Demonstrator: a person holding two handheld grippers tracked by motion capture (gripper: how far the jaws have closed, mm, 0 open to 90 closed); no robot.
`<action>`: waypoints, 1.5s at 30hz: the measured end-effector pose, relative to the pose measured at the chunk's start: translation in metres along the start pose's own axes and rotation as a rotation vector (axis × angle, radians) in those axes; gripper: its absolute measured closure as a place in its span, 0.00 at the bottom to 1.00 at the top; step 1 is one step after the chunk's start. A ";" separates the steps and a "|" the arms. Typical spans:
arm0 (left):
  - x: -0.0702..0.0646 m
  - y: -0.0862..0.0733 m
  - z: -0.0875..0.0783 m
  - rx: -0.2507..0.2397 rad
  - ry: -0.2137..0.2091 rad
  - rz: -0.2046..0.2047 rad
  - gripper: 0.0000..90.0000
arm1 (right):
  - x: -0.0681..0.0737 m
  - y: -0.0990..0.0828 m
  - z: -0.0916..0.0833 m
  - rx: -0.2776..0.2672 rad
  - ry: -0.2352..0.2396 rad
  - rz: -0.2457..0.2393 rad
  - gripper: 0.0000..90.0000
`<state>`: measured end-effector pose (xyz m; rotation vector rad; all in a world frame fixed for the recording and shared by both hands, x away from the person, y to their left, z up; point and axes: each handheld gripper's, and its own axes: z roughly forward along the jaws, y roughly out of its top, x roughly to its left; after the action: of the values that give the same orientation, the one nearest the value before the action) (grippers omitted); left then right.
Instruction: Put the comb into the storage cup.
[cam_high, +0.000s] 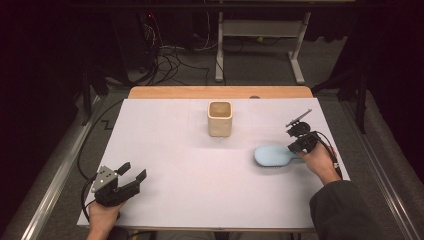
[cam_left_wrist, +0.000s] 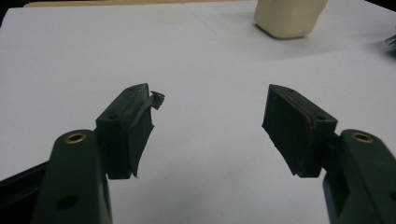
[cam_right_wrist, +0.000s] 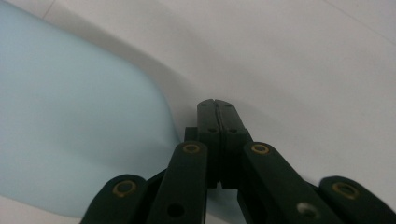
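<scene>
- Our right gripper (cam_high: 299, 145), jaws closed on the pale blue brush (cam_high: 272, 155)'s handle, seems mid-pickup.
- Our left gripper (cam_high: 131, 172) rests open, empty.
- Next, probably: lift toward the cream cup (cam_high: 220, 118).

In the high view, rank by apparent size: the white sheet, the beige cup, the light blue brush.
1. white sheet, by far the largest.
2 and 3. light blue brush and beige cup: they cover similar areas, too close to rank.
</scene>
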<state>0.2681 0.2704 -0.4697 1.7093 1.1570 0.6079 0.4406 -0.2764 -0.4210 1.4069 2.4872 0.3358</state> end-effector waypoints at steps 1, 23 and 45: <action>0.000 0.000 0.000 0.000 0.000 0.000 0.37 | 0.000 -0.001 0.000 -0.002 0.002 0.002 1.00; 0.000 0.000 0.000 0.003 0.002 -0.001 0.37 | -0.005 -0.024 -0.009 -0.003 0.003 0.016 1.00; 0.000 0.000 0.001 0.008 0.003 0.001 0.37 | 0.007 -0.042 -0.014 -0.016 0.051 -0.001 1.00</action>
<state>0.2686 0.2696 -0.4706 1.7158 1.1628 0.6077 0.3988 -0.2926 -0.4222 1.4072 2.5203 0.3961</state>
